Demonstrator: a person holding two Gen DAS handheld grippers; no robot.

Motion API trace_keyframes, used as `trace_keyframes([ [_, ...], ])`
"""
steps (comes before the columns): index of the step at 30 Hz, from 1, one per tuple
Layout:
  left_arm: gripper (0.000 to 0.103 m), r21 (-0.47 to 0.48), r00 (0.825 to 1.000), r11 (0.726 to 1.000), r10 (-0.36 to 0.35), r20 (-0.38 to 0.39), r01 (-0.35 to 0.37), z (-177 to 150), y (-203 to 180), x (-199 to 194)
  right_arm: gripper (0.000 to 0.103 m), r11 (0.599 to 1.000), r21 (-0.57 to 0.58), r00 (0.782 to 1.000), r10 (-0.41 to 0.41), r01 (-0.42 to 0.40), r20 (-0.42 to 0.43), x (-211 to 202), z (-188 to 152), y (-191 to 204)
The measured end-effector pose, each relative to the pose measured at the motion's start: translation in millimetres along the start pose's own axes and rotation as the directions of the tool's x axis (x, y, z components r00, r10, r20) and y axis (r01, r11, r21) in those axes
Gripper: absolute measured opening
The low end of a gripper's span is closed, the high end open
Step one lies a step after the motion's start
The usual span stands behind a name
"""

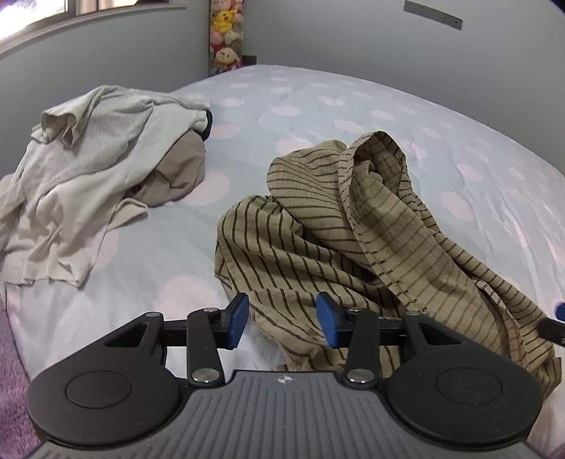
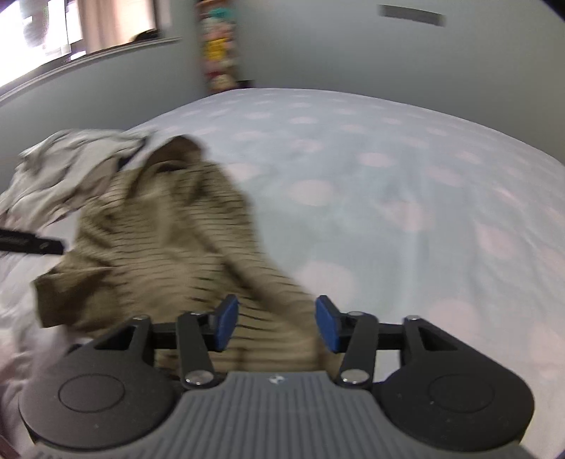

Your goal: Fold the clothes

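On the bed (image 1: 317,102), covered by a pale blue sheet with pink dots, a crumpled olive striped garment (image 1: 353,226) lies in a heap at the near right of the left wrist view, its stitched hem running diagonally across the top fold. The left gripper (image 1: 282,319) hovers at the near edge of that garment with its 2 blue pads spread apart; striped cloth shows in the gap between them, but neither pad presses on it. To the far left sits a separate pile of pale grey and beige clothes (image 1: 88,169), well apart from the striped one.

From the right wrist view, which is blurred, the right gripper (image 2: 277,325) also stands open, with the striped garment (image 2: 166,240) lying beneath and between its pads, stretching away to the far left. Whether the pads touch the cloth cannot be told.

Against the far wall, a column of plush toys (image 1: 226,35) stands in the corner, and a window (image 1: 42,14) sits at the far left.
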State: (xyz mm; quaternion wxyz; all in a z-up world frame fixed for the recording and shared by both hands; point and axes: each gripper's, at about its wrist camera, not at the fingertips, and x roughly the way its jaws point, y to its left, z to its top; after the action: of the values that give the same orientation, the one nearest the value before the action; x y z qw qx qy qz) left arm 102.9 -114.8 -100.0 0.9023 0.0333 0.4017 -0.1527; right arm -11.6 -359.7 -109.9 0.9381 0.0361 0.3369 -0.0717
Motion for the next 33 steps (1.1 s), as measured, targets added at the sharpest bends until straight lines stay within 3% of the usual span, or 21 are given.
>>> trace_keyframes([
  [5,0.015,-0.073,0.998,0.996,-0.049,-0.041,0.046,1,6,17,0.078,0.992,-0.069,0.994,0.109,-0.109,-0.008,23,12,38],
  [8,0.014,-0.102,0.995,0.993,-0.068,-0.073,0.061,0,6,29,0.082,0.985,-0.106,0.991,0.135,-0.137,-0.025,46,23,55],
  [11,0.014,-0.105,0.992,0.992,-0.083,-0.096,0.073,-3,2,38,0.08,0.983,-0.125,0.989,0.131,-0.138,-0.063,71,26,64],
  [13,0.014,-0.101,0.989,0.992,-0.093,-0.111,0.082,-6,0,43,0.064,0.983,-0.129,0.988,0.118,-0.13,-0.095,86,24,64],
  [15,0.014,-0.086,0.987,0.992,-0.1,-0.123,0.09,-9,-2,46,0.037,0.984,-0.126,0.985,0.105,-0.123,-0.136,98,20,63],
  [16,0.014,-0.078,0.986,0.993,-0.103,-0.129,0.093,-11,-3,48,0.028,0.987,-0.121,0.986,0.092,-0.109,-0.136,98,18,59],
  [17,0.014,-0.071,0.986,0.993,-0.104,-0.134,0.095,-12,-4,49,0.01,0.989,-0.114,0.99,0.076,-0.09,-0.123,93,17,54],
  [18,0.014,-0.068,0.985,0.993,-0.106,-0.138,0.097,-12,-3,50,0.003,0.992,-0.107,0.992,0.058,-0.07,-0.11,88,16,48],
  [20,0.012,-0.075,0.983,0.992,-0.113,-0.142,0.104,-13,0,50,0.001,0.995,-0.093,0.996,0.024,-0.032,-0.085,79,14,37],
  [22,0.0,-0.076,0.984,0.993,-0.101,-0.15,0.091,-13,4,49,0.001,0.997,-0.077,0.998,-0.011,0.007,-0.06,70,11,26],
  [26,0.0,-0.051,0.989,0.997,-0.057,-0.138,0.051,-11,9,40,0.001,0.995,-0.024,0.995,-0.094,0.093,-0.02,44,6,-1],
  [33,0.0,-0.022,0.995,1.0,0.013,-0.103,-0.016,-12,26,13,0.001,0.951,0.113,0.957,-0.29,0.287,0.009,-29,-11,-63],
])
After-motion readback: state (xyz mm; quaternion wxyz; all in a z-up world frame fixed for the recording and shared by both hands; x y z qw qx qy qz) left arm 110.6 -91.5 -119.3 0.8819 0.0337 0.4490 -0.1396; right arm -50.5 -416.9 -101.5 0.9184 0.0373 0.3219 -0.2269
